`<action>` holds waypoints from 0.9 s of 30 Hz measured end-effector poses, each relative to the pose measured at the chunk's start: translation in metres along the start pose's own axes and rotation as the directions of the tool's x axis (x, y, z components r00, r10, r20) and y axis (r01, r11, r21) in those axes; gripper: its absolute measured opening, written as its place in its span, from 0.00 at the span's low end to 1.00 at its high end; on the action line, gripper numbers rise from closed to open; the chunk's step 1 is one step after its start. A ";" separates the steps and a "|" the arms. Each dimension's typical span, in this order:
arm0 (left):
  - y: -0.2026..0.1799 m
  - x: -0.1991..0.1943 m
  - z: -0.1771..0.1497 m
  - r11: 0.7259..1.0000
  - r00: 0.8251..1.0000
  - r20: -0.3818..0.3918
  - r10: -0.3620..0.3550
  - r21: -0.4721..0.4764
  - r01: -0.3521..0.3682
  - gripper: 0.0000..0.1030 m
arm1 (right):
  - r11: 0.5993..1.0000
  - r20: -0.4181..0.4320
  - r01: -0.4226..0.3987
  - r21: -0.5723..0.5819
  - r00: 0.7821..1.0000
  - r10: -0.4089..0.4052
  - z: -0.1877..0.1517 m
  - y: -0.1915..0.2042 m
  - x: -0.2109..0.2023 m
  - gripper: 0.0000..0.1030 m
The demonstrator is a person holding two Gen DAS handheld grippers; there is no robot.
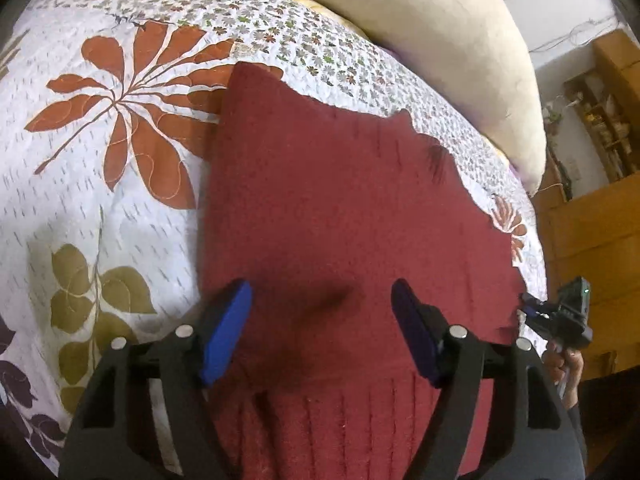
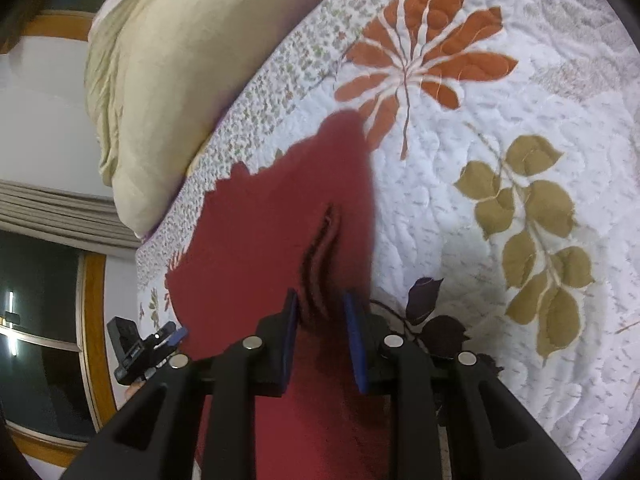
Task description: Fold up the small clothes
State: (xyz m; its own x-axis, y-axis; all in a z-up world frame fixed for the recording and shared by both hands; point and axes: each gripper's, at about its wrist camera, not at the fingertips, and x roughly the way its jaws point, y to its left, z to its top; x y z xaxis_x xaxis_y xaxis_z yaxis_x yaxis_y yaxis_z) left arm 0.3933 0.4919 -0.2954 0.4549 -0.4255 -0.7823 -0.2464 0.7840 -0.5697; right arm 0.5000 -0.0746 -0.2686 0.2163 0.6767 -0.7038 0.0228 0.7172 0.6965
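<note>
A dark red garment [image 1: 340, 208] of soft, fuzzy knit lies spread on a bed, over a quilted white bedspread [image 1: 100, 208] stitched with large rust-orange and olive leaf shapes and a band of tiny flowers along its far edge. Vertical ribs run through the garment's near end, and its far edge is ragged and wavy. A plump cream pillow [image 1: 440, 52] with a smooth, slightly creased cover lies beyond the floral band. The left gripper [image 1: 322, 328] hovers over the ribbed near end of the garment, its blue-padded jaws spread wide with only red fabric showing between them. The right gripper [image 2: 322, 340] has its jaws narrow, a raised pleat of the red fabric bunched between the blue pads; whether the pads actually pinch it is hard to tell. In the left view, the right gripper sits at the garment's right edge, held by a hand [image 1: 568, 368].
</note>
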 end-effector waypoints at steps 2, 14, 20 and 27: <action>0.002 -0.001 0.001 1.000 1.000 0.006 0.004 0.002 -0.004 0.66 | 0.999 0.028 -0.050 0.008 0.998 0.049 0.000 0.001 -0.007 0.25; 0.003 -0.024 -0.008 0.999 0.998 0.043 0.045 0.017 -0.045 0.73 | 0.999 0.064 -0.028 0.025 0.998 0.026 -0.016 -0.006 -0.031 0.33; 0.004 -0.082 -0.062 0.997 0.997 0.068 0.041 0.068 -0.046 0.82 | 0.999 0.043 -0.020 -0.037 0.999 0.022 -0.063 -0.004 -0.068 0.34; 0.025 -0.144 -0.175 0.997 1.000 0.011 0.002 0.078 -0.002 0.86 | 0.998 0.001 -0.040 -0.055 0.999 0.040 -0.158 -0.017 -0.108 0.38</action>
State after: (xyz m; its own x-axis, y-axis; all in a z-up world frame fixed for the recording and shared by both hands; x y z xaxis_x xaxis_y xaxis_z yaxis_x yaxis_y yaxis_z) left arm 0.1722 0.4936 -0.2414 0.4643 -0.4190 -0.7803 -0.1802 0.8179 -0.5465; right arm 0.3219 -0.1335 -0.2271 0.2181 0.7049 -0.6749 -0.0395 0.6974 0.7156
